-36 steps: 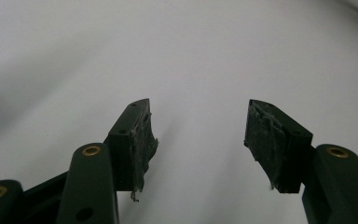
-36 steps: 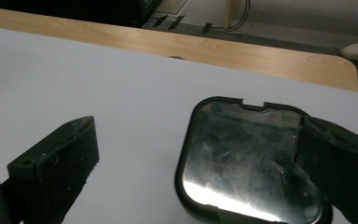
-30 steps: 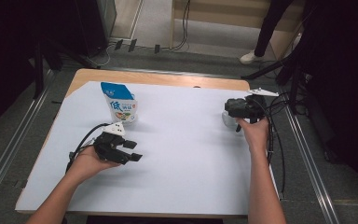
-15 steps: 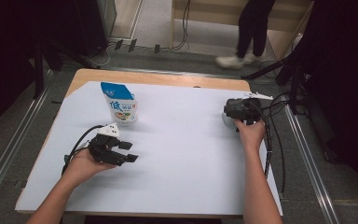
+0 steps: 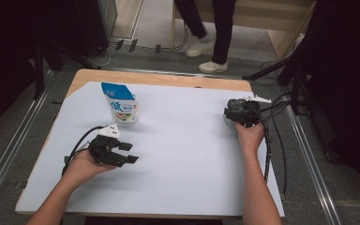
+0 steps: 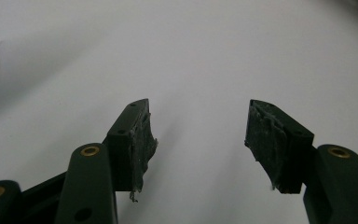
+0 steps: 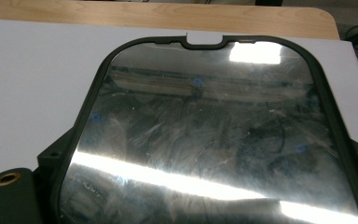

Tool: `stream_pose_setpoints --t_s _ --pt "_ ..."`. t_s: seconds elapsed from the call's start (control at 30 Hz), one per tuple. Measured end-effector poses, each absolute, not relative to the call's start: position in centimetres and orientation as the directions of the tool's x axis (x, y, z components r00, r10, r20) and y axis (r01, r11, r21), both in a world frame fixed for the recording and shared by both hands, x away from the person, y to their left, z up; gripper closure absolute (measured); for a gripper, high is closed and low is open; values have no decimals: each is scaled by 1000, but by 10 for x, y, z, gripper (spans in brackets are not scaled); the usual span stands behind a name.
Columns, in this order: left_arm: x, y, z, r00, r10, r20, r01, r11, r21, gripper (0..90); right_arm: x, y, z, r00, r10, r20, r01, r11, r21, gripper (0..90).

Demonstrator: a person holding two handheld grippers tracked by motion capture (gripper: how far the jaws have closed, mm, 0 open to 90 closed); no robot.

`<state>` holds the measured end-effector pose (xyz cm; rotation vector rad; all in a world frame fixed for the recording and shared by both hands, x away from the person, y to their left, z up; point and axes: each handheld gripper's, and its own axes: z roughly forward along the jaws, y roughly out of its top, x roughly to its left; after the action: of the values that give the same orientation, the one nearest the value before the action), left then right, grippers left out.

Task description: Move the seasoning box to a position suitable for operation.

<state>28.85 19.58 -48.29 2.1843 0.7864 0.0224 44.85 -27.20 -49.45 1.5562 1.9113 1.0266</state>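
- The right gripper sits low by the right edge of the table, close to the far right corner. I think it is there to pick something up.
- The thing it works on is a shiny plate with a dark rim and a small notch at its far end. In the right gripper view it lies flat over the white sheet and reaches out toward the far edge.
- The right jaws have just been closing a little. The shiny plate lies between them and hides their tips, so I cannot tell if they press on it yet.
- The left gripper rests in the person's left hand near the front left corner, well apart from the work. It looks like it is waiting for its turn.
- The left jaws stand open with nothing between them. In the left gripper view there is just white sheet under the worn pads.
- A blue and white pouch stands upright near the far left corner, out of the way of both hands.
- Counted: two grippers, one shiny plate, one pouch, one white sheet on one table.
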Motion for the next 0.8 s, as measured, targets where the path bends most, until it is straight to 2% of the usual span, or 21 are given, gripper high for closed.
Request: stream_pose_setpoints --t_s 0.4,0.8 --pt "289 196 -483 805 545 -234 532 -489 691 412 445 -271 -491 -255 966 44 600 123 791 150" --pt "291 196 -482 806 542 -239 531 -484 696 411 440 -272 -481 -263 963 52 582 115 805 157"
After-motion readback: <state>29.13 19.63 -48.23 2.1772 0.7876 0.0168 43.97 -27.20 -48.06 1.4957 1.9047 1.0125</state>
